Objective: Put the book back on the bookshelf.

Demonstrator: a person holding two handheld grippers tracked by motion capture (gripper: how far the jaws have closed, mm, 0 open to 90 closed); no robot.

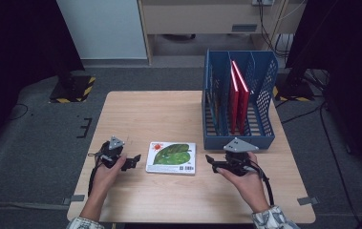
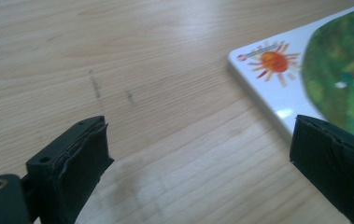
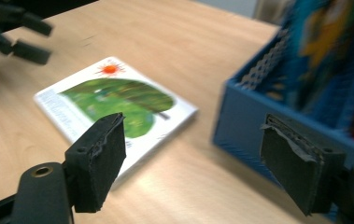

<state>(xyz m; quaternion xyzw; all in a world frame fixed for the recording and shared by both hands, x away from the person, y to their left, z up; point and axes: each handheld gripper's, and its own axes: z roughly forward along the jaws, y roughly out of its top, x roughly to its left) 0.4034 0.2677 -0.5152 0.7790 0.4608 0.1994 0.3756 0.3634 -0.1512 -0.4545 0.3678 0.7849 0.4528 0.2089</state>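
High view is showing a picture book (image 1: 171,158) lying flat on the wooden table (image 1: 140,114), cover up, with a green leaf and a small orange sun printed on white. It is sitting between the two grippers and touching neither.

Left gripper (image 1: 133,161) is being held just off the book's left edge, jaws pointing toward it. In the left gripper view its jaws are standing wide apart with bare table between them; the book's (image 2: 300,79) sun corner is lying ahead and to the right of the tool, passing behind the right-hand jaw. No pad is pressing on anything, so this tool is open and empty.

Right gripper (image 1: 212,160) is being held off the book's right edge, jaws pointing toward it, with a clear strip of table between tip and book. In the right gripper view its jaws are likewise spread, nothing between them; the book (image 3: 114,102) is lying ahead of the left-hand jaw, partly behind it. This tool is open and empty too.

Blue file rack (image 1: 238,102) is standing just behind the right gripper and is appearing ahead of its right-hand jaw. Red books (image 1: 238,95) are standing upright in one of its middle slots, leaning slightly; further coloured spines are sitting in a slot to the left.

Both forearms are entering from the near table edge, patterned sleeves (image 1: 274,218) showing.
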